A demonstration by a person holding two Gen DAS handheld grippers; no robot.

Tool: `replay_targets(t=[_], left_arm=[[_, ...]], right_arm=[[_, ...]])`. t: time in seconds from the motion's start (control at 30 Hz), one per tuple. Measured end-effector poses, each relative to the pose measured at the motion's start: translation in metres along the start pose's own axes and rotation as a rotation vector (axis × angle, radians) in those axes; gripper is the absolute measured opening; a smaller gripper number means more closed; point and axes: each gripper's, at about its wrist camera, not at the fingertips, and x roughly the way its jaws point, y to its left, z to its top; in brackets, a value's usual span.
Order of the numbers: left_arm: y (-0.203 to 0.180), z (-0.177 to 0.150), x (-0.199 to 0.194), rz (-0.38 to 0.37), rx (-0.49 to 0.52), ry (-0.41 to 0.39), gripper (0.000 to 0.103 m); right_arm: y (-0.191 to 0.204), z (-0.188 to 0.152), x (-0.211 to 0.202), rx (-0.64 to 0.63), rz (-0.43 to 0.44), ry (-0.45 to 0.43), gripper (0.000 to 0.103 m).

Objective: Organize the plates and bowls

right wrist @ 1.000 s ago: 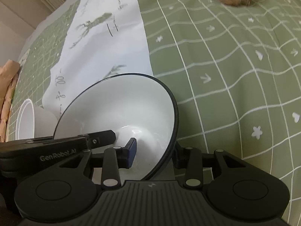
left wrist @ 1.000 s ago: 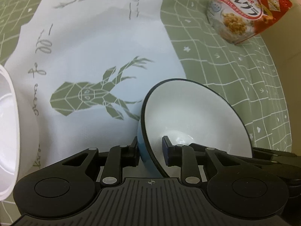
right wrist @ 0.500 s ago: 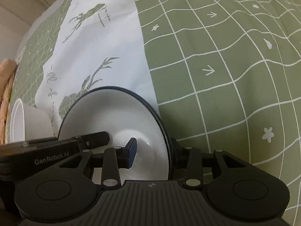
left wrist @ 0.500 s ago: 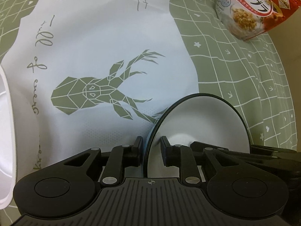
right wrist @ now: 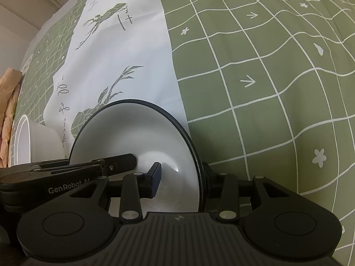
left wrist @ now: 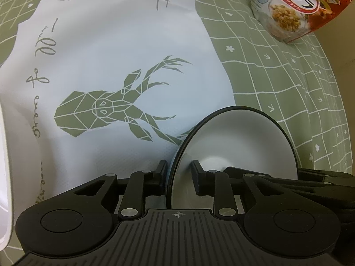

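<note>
A bowl [left wrist: 239, 137], white inside with a dark rim and blue outside, is held by both grippers at opposite sides of its rim. My left gripper [left wrist: 178, 173] straddles the rim at the bowl's left side, one finger inside, one outside. My right gripper [right wrist: 180, 175] straddles the right side of the bowl [right wrist: 133, 133] the same way. The bowl is low over the edge of a white deer-print cloth [left wrist: 111, 66]. A white bowl [right wrist: 28, 141] stands at the left, its rim at the left edge of the left wrist view [left wrist: 4, 177].
A green checked tablecloth [right wrist: 266, 77] covers the table. A red cereal bag [left wrist: 292, 6] lies at the far right. Crumpled brown paper [right wrist: 8, 110] lies at the left edge past the white bowl.
Both grippers have moved down and forward with the bowl, which now sits lower in both views and more edge-on. The grip has not changed.
</note>
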Motion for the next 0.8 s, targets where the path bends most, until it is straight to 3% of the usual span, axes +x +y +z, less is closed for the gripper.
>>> replay_targets(t=[0.5,0.8], left_arm=[[0.000,-0.002,-0.020,-0.024,-0.019,-0.061,0.028],[-0.021,0.004,-0.077,-0.046,-0.027,-0.095,0.033]], right_arm=[[0.006,-0.007,-0.013,0.006,0.001,-0.035,0.040],[0.015,-0.002,-0.073,0.043,0.047,-0.112,0.041]])
